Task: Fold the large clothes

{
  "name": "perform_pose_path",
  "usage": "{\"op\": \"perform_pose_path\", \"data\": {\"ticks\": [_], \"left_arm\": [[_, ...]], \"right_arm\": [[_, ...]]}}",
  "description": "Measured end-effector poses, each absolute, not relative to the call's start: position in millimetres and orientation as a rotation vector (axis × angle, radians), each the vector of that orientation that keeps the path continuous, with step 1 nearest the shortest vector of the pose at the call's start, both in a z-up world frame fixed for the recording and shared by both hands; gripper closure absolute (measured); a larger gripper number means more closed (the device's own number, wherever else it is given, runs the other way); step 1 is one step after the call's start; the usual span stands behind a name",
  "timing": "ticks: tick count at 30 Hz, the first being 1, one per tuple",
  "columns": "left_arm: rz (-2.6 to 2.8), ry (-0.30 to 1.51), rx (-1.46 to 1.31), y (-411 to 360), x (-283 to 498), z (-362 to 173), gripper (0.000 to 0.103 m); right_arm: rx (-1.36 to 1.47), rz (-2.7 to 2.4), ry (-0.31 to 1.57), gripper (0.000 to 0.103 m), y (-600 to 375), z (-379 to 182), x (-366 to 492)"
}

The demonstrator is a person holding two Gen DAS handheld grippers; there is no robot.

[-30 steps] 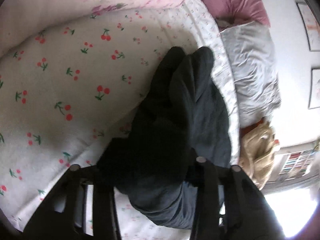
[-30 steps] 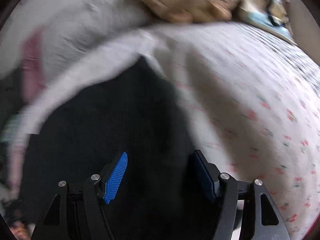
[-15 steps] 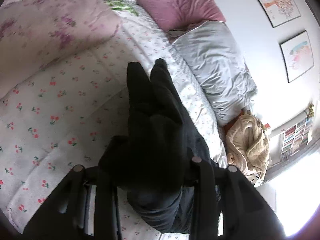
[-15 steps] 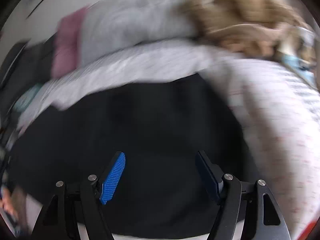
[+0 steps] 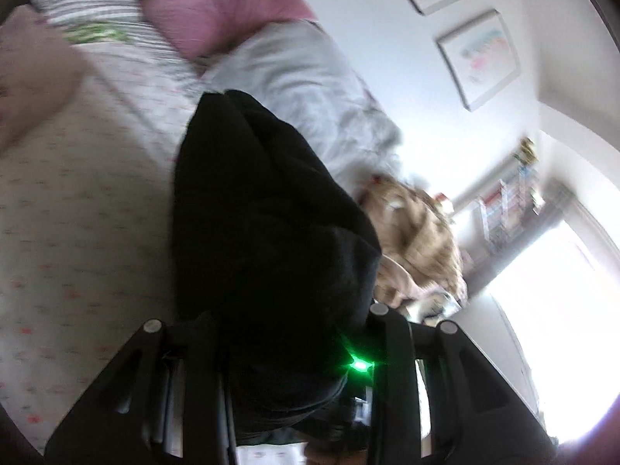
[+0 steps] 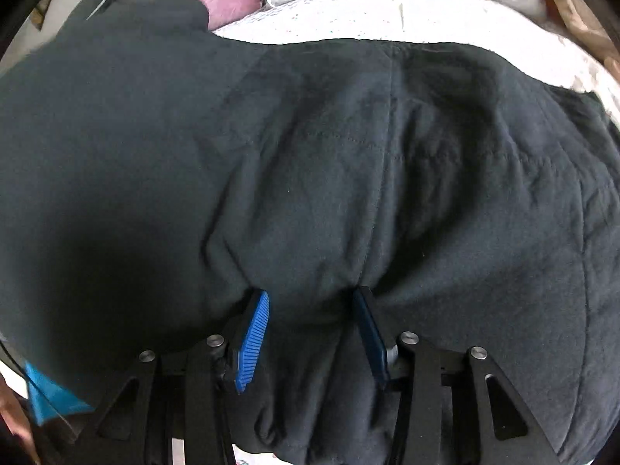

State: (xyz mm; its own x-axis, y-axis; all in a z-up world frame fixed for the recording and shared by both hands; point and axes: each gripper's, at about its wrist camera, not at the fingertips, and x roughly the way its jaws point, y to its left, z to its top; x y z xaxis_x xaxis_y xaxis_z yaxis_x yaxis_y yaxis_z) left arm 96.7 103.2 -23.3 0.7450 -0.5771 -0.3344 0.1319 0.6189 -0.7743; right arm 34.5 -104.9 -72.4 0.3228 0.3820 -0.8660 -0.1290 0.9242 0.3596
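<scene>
A big black garment hangs bunched from my left gripper, raised above the bed. The cloth covers the left fingertips, and the jaws are shut on a thick wad of it. In the right wrist view the same dark garment spreads wide over the bed. My right gripper points down into it and its jaws are closing. A ridge of cloth is pinched up between the blue pads, with creases running out from both.
The cherry-print bed cover lies to the left, with a grey pillow and a pink pillow at the head. A beige blanket is heaped by the bookshelf. Framed pictures hang on the wall. A blue item is at the lower left.
My left gripper has risen and rolled with the garment, so wall and window show more. The right gripper swept across onto the garment and its pads drew closer, gathering cloth between them.
</scene>
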Motion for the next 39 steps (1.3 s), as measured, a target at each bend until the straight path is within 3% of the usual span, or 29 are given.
{"op": "perform_pose_path", "data": {"ticks": [4,6,11,20,22,26,32,38,39], "left_arm": [[-0.543,0.637,-0.722,48.8,105.4,-15.4,0.07],[-0.585,0.67,-0.647,15.3,108.9,-16.1,0.07],[-0.635,0.78,-0.514,-49.8,112.1,-38.5,0.069],[-0.698,1.032,-0.204,-143.3,106.3,-125.9,0.066],[-0.704,0.988,-0.122,-152.8,99.0,-118.6,0.061],[-0.814,1.045,-0.13,-148.6,89.9,-94.0,0.033],[-0.834,1.022,-0.154,-111.5,77.0,-61.9,0.021],[-0.663,0.941,-0.193,-51.0,99.0,-50.3,0.017],[-0.615,0.948,-0.212,-41.2,108.0,-54.5,0.017]], "right_arm": [[0.574,0.409,1.214,0.053,-164.2,-65.7,46.7],[0.676,0.384,1.169,0.043,-197.0,-56.2,42.2],[0.817,0.187,1.007,0.033,-298.0,-30.1,14.4],[0.891,-0.063,0.937,0.033,-380.4,-33.8,-25.1],[0.908,-0.008,0.946,0.033,-369.5,-35.9,-31.2],[0.978,0.094,0.959,0.031,-364.0,-34.6,-26.9],[1.02,0.15,0.995,0.024,-356.9,-46.1,0.0],[0.862,0.163,1.184,0.026,-305.3,-60.4,24.2],[0.82,0.18,1.18,0.047,-295.5,-58.3,27.3]]}}
